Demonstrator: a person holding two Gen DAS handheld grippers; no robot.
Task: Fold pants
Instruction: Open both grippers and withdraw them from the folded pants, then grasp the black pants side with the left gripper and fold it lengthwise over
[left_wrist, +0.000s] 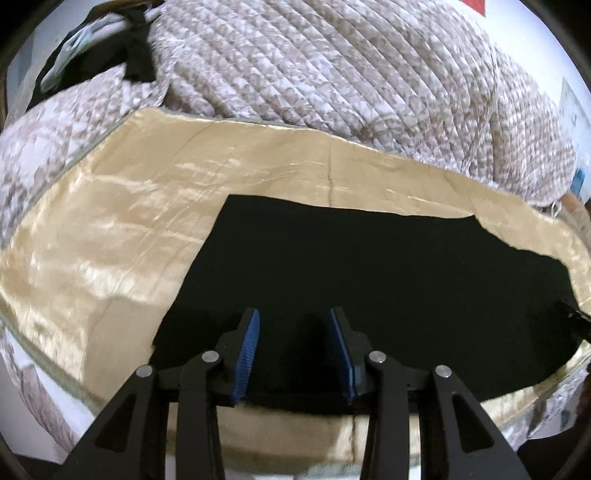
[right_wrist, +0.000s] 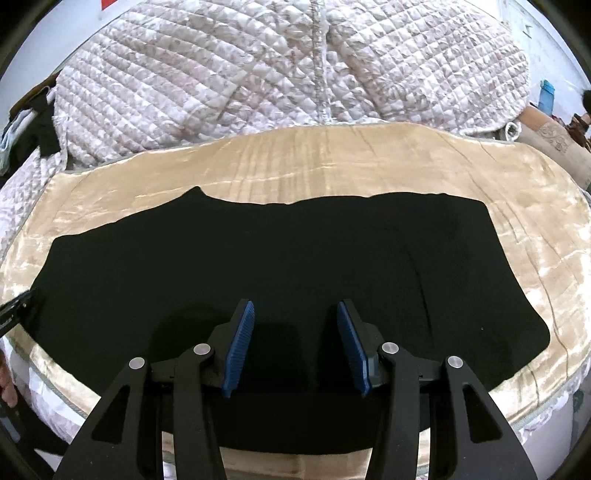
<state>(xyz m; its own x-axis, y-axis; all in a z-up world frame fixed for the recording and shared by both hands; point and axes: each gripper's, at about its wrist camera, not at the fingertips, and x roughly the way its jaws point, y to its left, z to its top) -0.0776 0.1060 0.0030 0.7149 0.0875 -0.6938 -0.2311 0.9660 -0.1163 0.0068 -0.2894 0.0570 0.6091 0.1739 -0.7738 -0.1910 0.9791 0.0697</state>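
Since both my left gripper (left_wrist: 293, 334) and right gripper (right_wrist: 295, 326) hover with jaws apart, holding nothing, over the flat black fabric pants (right_wrist: 258, 266) spread on the shiny beige satin blanket (right_wrist: 332, 166), I'd guess a pinch could snag that slippery blanket too and drag everything. No containers anywhere I can see, just the quilted floral bedspread (right_wrist: 258, 74) behind.
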